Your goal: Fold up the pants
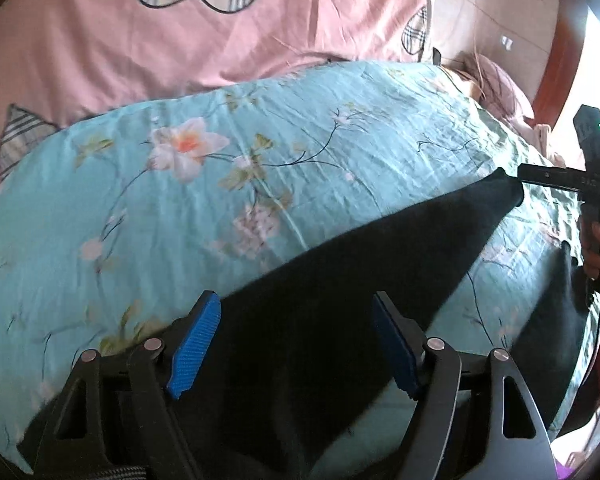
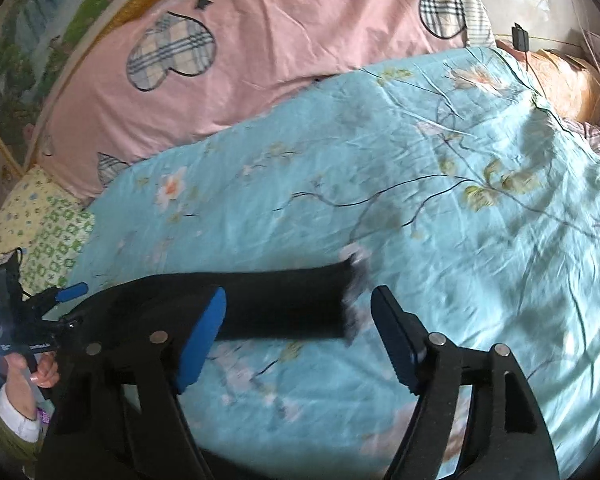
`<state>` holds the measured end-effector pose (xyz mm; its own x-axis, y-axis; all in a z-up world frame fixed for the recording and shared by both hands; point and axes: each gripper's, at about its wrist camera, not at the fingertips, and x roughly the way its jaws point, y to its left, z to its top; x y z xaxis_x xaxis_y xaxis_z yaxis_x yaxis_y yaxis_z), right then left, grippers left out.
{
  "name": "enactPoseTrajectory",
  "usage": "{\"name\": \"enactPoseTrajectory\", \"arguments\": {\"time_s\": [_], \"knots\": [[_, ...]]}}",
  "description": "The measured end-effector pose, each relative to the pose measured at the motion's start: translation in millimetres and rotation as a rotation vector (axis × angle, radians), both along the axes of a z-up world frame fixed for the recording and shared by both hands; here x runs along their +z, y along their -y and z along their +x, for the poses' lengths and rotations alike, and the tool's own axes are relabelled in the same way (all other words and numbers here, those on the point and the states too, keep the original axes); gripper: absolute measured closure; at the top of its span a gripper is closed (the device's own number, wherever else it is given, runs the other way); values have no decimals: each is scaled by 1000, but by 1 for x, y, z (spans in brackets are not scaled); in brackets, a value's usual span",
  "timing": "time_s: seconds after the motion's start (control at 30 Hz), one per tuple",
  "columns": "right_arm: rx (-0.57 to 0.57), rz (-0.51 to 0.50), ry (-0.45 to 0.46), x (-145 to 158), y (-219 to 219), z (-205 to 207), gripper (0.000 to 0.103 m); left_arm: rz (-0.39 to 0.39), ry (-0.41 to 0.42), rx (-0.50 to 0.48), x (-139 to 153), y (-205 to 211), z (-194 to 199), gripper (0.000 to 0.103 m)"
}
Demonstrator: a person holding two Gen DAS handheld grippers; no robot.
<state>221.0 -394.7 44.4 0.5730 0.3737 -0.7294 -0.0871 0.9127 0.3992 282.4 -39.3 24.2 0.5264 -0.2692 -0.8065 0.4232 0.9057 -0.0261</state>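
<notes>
From the left wrist, the left gripper [image 1: 296, 344] stands wide open over the black pants [image 1: 300, 300], gripping nothing; they lie along the near edge of the floral sheet [image 1: 260, 120], probably spread for folding. From the right wrist, the right gripper [image 2: 300, 336] is likewise open and empty, straddling one leg's cuff end [image 2: 350, 300], apparently lining up a grip.

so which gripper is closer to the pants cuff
Right. The cuff sits between the open fingers of the right gripper. The left gripper is over the other, wide end of the pants, a full leg away.
</notes>
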Motion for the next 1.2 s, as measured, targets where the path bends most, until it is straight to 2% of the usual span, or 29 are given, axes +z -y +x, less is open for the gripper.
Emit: {"name": "enactPoseTrajectory", "arguments": {"time_s": [0.07,0.13,0.2,0.33,0.4,0.47,0.5,0.57,0.63,0.67,0.7,0.73,0.9,1.03,1.2], "knots": [[-3,6,-31,-8,4,11,31,-15,-25,-27,-5,5,14,27],[1,18,-54,-14,7,19,41,-23,-53,-46,-12,10,29,29],[6,37,-83,-22,10,26,42,-30,-95,-85,-22,17,45,29],[36,74,-107,-30,10,33,49,15,-136,-166,-37,31,62,29],[58,79,-104,-31,8,34,52,25,-181,-239,-45,39,67,29],[78,93,-102,-30,8,35,62,70,-193,-273,-54,47,69,29],[85,96,-103,-30,7,35,65,80,-207,-294,-59,51,70,33],[97,93,-102,-29,7,36,89,68,-226,-323,-61,55,71,45],[108,80,-95,-27,5,36,93,39,-242,-363,-58,58,67,78],[114,73,-89,-26,4,36,97,32,-246,-383,-56,59,63,86],[118,66,-80,-24,2,35,97,43,-235,-398,-54,61,59,95],[120,60,-69,-21,1,35,97,66,-208,-412,-52,63,51,97],[126,57,-11,-7,3,26,98,28,-165,-411,-29,58,21,99],[141,48,32,8,3,12,99,-11,-118,-402,-2,50,-22,100],[152,51,89,22,10,-13,100,-80,-106,-383,20,52,-65,100]]}}
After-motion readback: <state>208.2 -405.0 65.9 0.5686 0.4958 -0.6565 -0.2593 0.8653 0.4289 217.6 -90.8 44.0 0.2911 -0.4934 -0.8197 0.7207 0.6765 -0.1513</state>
